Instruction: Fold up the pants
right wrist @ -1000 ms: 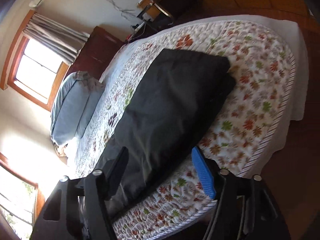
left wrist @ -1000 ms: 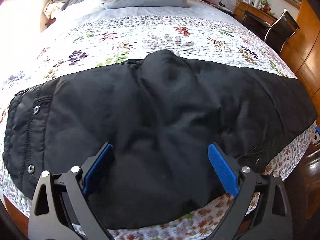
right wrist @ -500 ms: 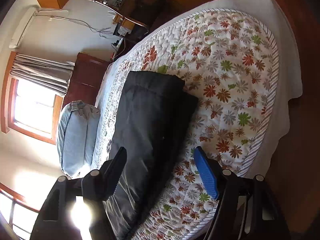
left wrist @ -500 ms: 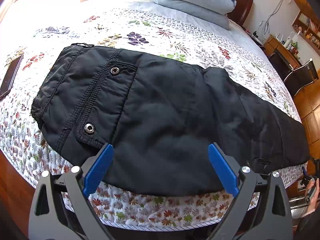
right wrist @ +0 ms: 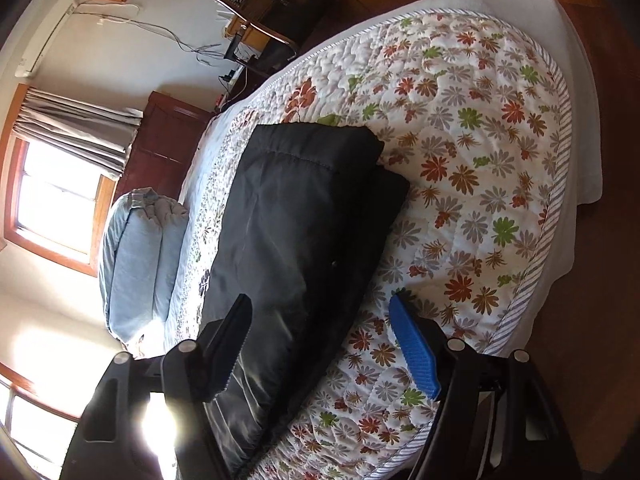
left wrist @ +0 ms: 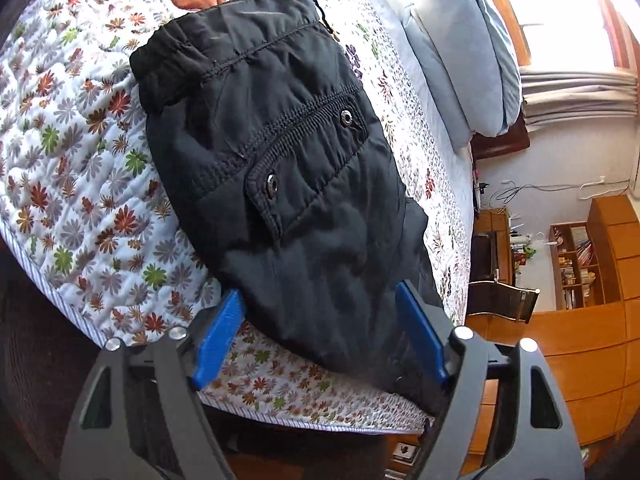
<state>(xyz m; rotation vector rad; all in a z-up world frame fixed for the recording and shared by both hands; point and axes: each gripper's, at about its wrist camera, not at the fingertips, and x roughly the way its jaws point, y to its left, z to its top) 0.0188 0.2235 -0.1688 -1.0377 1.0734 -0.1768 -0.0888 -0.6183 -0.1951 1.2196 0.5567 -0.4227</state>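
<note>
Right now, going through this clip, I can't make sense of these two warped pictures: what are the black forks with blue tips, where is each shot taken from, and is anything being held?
Each fork is a hand-held two-finger gripper; a person carries one in each hand, and a fisheye camera on each looks forward along its fingers.

The left wrist view shows the left gripper over the waist end of black pants lying on a floral quilt. Its jaws have just been closing, but they stand open astride the fabric and pinch nothing.

The right wrist view shows the right gripper near the leg end of the same pants, also open. Blue-grey pillows lie at the bed's head.
</note>
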